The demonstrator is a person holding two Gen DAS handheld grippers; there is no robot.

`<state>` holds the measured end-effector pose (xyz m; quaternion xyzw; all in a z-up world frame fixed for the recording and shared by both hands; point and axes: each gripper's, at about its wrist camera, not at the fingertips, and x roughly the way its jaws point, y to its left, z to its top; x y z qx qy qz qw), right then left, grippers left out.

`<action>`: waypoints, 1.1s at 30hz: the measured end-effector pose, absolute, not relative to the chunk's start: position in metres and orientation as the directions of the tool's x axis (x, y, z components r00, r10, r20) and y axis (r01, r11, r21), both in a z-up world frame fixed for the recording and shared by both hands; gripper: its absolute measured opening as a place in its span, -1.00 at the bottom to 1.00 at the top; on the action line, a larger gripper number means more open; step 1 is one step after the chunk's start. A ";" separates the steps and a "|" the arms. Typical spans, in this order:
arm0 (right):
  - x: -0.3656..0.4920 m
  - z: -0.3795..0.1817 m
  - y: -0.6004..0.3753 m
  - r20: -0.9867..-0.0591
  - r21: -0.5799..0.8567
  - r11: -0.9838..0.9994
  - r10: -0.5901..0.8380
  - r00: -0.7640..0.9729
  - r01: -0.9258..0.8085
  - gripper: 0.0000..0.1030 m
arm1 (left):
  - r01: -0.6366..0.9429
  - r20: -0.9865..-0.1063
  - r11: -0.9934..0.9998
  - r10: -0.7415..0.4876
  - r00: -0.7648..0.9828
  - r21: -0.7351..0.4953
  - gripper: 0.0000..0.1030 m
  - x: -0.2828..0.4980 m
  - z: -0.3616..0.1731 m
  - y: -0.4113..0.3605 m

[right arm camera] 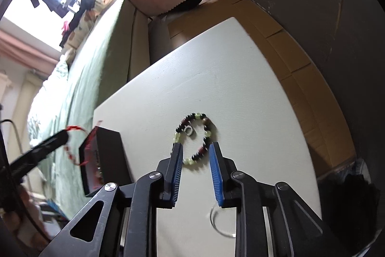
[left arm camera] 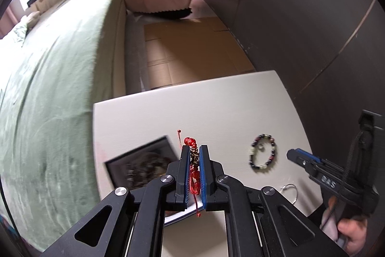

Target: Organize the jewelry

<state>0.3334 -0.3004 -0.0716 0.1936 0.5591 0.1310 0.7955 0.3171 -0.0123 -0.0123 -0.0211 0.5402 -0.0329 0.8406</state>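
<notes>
The left claw [left arm camera: 194, 148] pinches the red bracelet [left arm camera: 192, 155] above the box [left arm camera: 142, 163], apparently for stowing, while the right claw [right arm camera: 196, 148], jaws apart, hovers over the beaded bracelet [right arm camera: 195, 136] right of the box on the bench [right arm camera: 240, 88].

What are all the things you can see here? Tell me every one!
red cord bracelet: one, red, pinched in the left gripper, above the box
beaded bracelet: one, dark and pale green, flat on the table
small ring: one, silvery, inside the beaded loop
hoop earring: one, silver, near table edge
box: one, black, table's left side
table: one, white
bed cover: green, left
left gripper: shut
right gripper: open, over beaded bracelet
</notes>
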 end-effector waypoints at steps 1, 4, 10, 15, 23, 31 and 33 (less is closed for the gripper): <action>0.336 -0.073 -0.297 -0.844 0.439 0.899 0.411 0.345 0.003 -0.54 | 0.026 -0.906 0.997 -0.074 0.416 -0.070 -0.86 0.316 -0.012 -0.007; 0.342 -0.078 -0.289 -0.847 0.409 0.913 0.386 0.365 -0.016 -0.55 | 0.005 -0.907 0.998 -0.061 0.417 -0.064 -0.86 0.311 -0.010 0.011; 0.356 -0.092 -0.271 -0.886 0.283 0.958 0.279 0.371 -0.043 -0.58 | -0.022 -0.919 0.998 -0.053 0.391 -0.067 -0.86 0.305 -0.021 0.035; 0.361 -0.099 -0.259 -0.911 0.187 0.980 0.199 0.362 -0.068 -0.69 | -0.047 -0.932 0.996 -0.052 0.358 -0.073 -0.86 0.307 -0.041 0.043; 0.354 -0.079 -0.262 -0.905 0.192 0.977 0.211 0.370 -0.088 -0.78 | -0.078 -0.952 0.985 -0.125 0.279 -0.152 -0.83 0.315 -0.066 0.046; 0.328 -0.034 -0.257 -0.839 0.285 0.949 0.317 0.443 -0.139 -0.78 | -0.058 -0.923 0.982 -0.150 0.356 -0.181 0.31 0.300 -0.045 0.055; 0.320 -0.023 -0.253 -0.822 0.300 0.941 0.338 0.458 -0.155 -0.78 | -0.065 -0.920 0.979 -0.155 0.361 -0.191 0.31 0.296 -0.040 0.062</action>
